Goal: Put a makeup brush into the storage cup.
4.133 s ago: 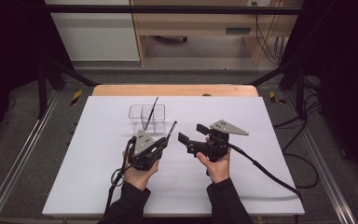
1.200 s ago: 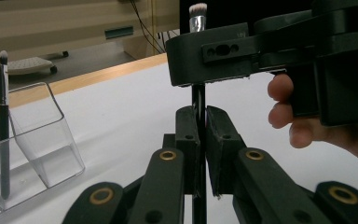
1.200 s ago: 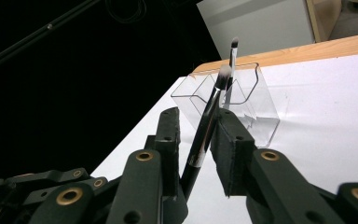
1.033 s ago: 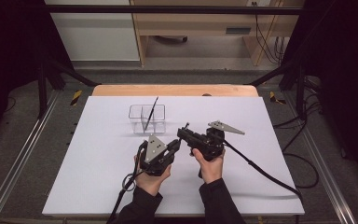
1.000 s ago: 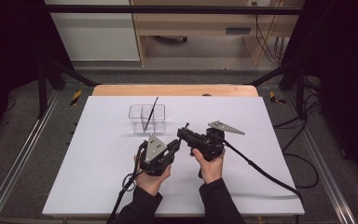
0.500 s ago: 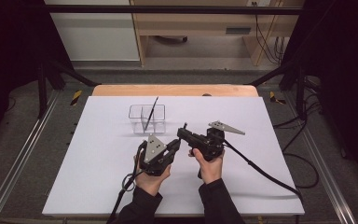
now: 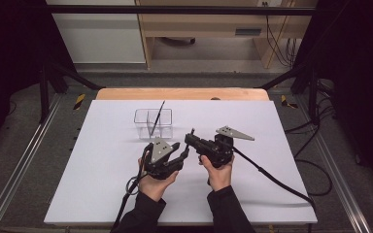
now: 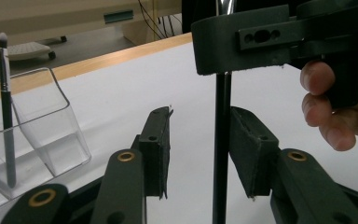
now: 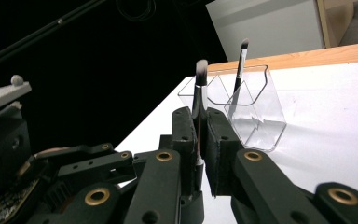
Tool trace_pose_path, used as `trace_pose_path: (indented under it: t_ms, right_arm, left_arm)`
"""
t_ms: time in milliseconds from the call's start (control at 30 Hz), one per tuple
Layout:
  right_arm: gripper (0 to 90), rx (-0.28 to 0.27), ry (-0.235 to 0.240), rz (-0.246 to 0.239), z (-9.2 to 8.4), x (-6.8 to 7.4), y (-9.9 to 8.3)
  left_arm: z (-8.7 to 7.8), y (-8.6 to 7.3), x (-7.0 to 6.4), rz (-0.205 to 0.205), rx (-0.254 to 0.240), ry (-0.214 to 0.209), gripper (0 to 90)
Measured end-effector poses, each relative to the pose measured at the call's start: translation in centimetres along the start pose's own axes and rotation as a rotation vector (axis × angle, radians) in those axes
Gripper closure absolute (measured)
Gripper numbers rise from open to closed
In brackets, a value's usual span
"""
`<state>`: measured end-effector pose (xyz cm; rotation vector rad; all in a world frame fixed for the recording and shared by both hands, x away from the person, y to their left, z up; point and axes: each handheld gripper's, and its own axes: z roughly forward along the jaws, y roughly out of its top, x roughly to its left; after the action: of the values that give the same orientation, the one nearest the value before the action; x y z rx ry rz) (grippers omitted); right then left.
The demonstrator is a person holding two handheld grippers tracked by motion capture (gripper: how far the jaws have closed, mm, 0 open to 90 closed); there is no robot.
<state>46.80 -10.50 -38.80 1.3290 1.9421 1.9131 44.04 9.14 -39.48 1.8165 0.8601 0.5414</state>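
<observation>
We see our left claw just opening off the brush, handle loose between its jaws, our right claw now clamping that brush, handover made since four seconds ago

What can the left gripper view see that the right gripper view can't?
Left gripper view: the person's fingers and the black brush handle standing between the left hand-held gripper's jaws, which have just been opening. Right gripper view: that brush's fluffy tip, with the right hand-held gripper shut on it. Both: the clear holder with a second brush.
</observation>
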Motion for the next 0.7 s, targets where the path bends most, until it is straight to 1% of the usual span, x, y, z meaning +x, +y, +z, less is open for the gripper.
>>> trace_pose_path:
  t_ms: [133, 300, 500, 700]
  right_arm:
    - [84.2, -0.006, 0.009, -0.015, -0.02, 0.05, -0.09]
    - [84.2, -0.008, 0.017, -0.025, -0.20, 0.13, -0.01]
    - [84.2, -0.012, 0.015, -0.036, -0.37, 0.14, 0.15]
    - [84.2, -0.011, 0.016, -0.039, -0.43, 0.16, 0.18]
  left_arm:
    - [0.19, 0.33, -0.27, 0.008, 0.009, -0.013, 66.9]
    - [0.55, 0.63, -0.52, 0.003, 0.017, -0.028, 75.5]
    - [0.75, 0.91, -0.75, 0.011, 0.020, -0.037, 81.5]
    - [0.81, 0.99, -0.77, 0.005, 0.020, -0.041, 82.6]
